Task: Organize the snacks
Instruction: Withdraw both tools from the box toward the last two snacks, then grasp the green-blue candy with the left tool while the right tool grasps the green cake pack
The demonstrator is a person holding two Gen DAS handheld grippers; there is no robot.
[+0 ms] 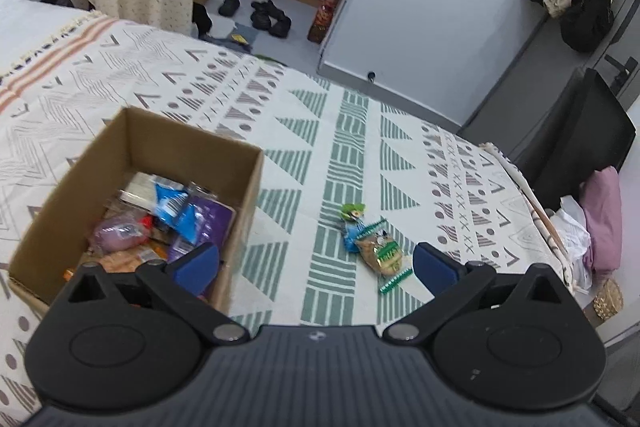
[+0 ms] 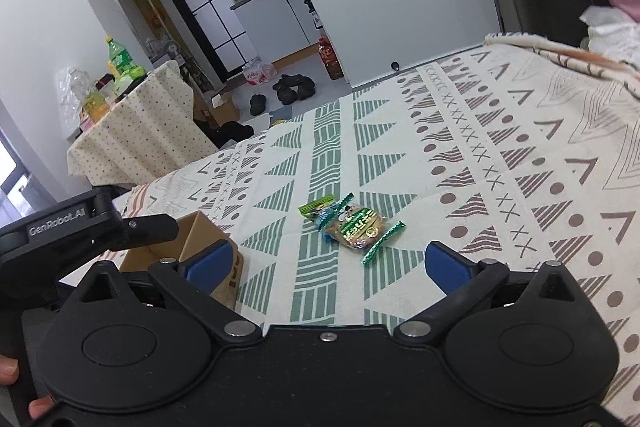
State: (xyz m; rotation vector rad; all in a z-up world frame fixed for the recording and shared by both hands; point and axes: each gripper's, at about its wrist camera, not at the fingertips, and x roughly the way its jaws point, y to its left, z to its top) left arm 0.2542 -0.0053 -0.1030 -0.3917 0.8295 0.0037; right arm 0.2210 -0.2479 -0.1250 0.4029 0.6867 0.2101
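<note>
Left wrist view shows your bed [image 1: 360, 131] filling the frame, the cardboard box [image 1: 240, 195] of snacks at lower left, and two, perhaps three, snack packets [image 1: 376, 247] at centre. Both your left gripper [image 1: 316, 267] and right gripper [image 2: 328, 263] have fingers spread wide, empty.

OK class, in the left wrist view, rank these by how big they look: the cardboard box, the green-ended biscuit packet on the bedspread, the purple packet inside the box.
1. Cardboard box
2. Purple packet and biscuit packet: similar in apparent size, so unranked; the purple one is partly hidden.
</note>
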